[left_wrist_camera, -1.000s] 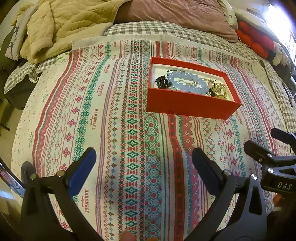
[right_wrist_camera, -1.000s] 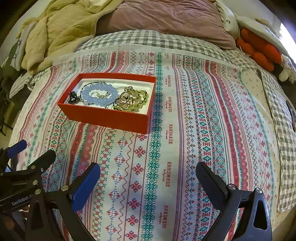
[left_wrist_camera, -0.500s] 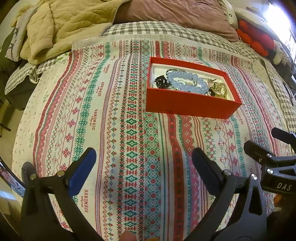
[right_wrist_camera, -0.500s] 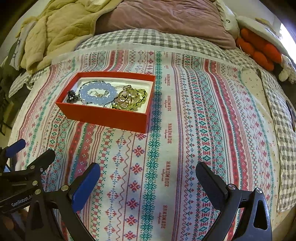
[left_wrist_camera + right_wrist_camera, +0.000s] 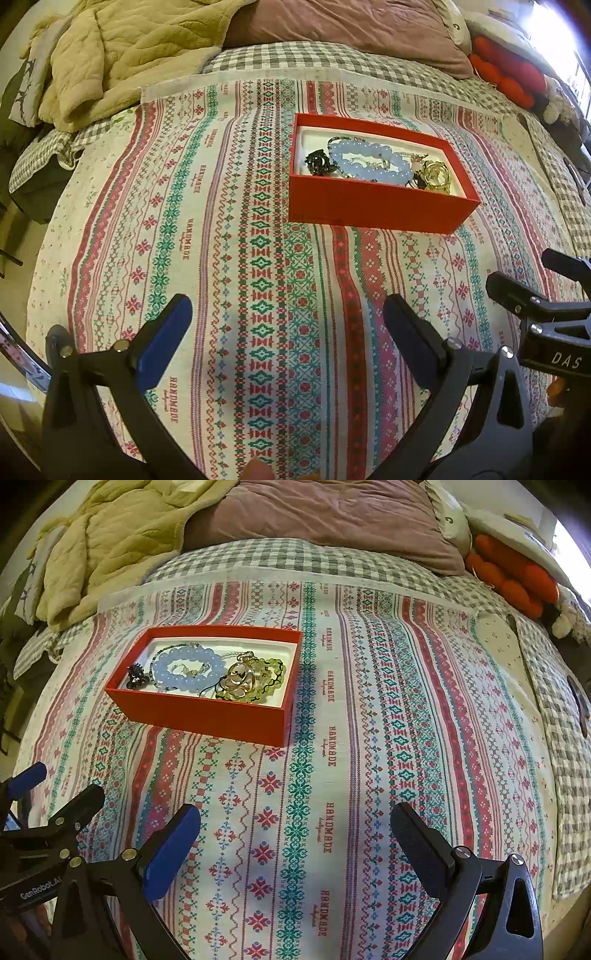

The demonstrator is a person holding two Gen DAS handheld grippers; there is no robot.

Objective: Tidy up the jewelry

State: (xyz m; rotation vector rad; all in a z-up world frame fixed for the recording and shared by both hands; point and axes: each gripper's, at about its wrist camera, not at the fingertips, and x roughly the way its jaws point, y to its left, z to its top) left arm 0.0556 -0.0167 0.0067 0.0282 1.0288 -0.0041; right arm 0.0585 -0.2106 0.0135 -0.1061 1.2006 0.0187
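Observation:
A red box lies on the patterned bedspread. In it are a pale blue bead bracelet, a small black piece, a gold piece and a green bead bracelet. My left gripper is open and empty, well short of the box. My right gripper is open and empty, short of the box and to its right. Each gripper shows at the edge of the other's view.
The striped bedspread covers the bed around the box. A beige quilt and a mauve pillow lie at the far end. Orange-red soft things lie at the far right.
Both views have shifted very slightly; the box sits a touch nearer in the right wrist view. Both grippers stay open and empty.

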